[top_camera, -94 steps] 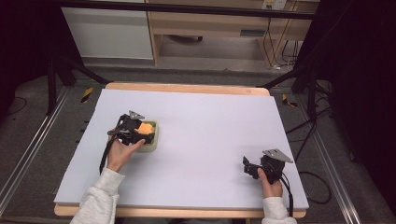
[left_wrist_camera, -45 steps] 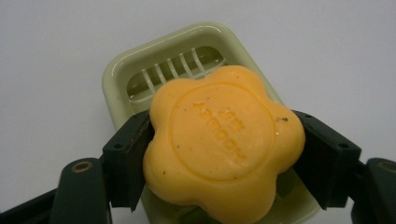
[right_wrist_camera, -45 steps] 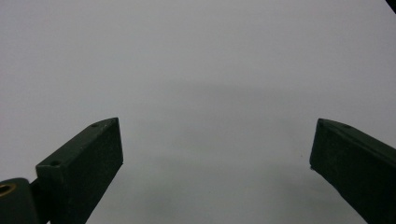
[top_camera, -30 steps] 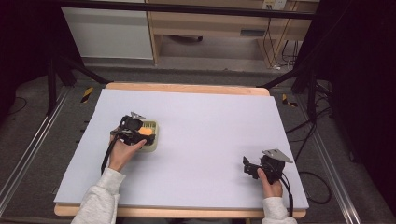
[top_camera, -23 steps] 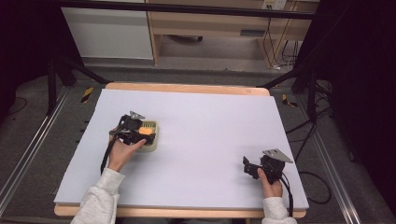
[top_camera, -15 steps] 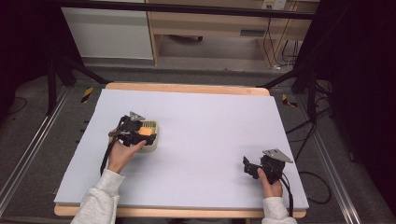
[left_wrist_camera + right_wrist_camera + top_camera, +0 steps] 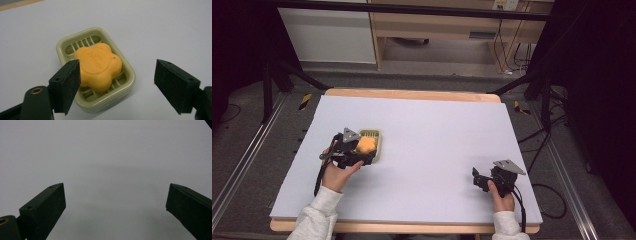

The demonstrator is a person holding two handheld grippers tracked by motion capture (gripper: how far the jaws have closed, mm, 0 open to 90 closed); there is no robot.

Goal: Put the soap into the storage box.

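While nothing is gripped yet, soap (image 7: pixel 98 66) sits flat in soap dish (image 7: pixel 96 71), roughly centred, one lobe overhanging the ribs toward the near rim. Orange, flower-shaped with rounded lobes, waxy and matte, faint stamped lettering in a ring on top. Dish pale green, glossy plastic, rounded rectangle with slatted ribs across the floor.

Left gripper (image 7: pixel 117 82) poised just over the dish, jaws spread wide: one black pad in front of the soap's edge, whether touching cannot be told; other pad well off to the dish's far side, over bare surface. Judged an early stage: approach made, no grasp closed, lifting or moving still to do. In the high view, left gripper (image 7: pixel 349 149) overlaps the dish's near side, soap (image 7: pixel 366 145) visible just beyond.

Dish rests on table (image 7: pixel 437 130), smooth pale lavender sheet over a wooden edge. Right gripper (image 7: pixel 479 180) well away from the dish, resting near the table's front edge, jaws apart, nothing between them.
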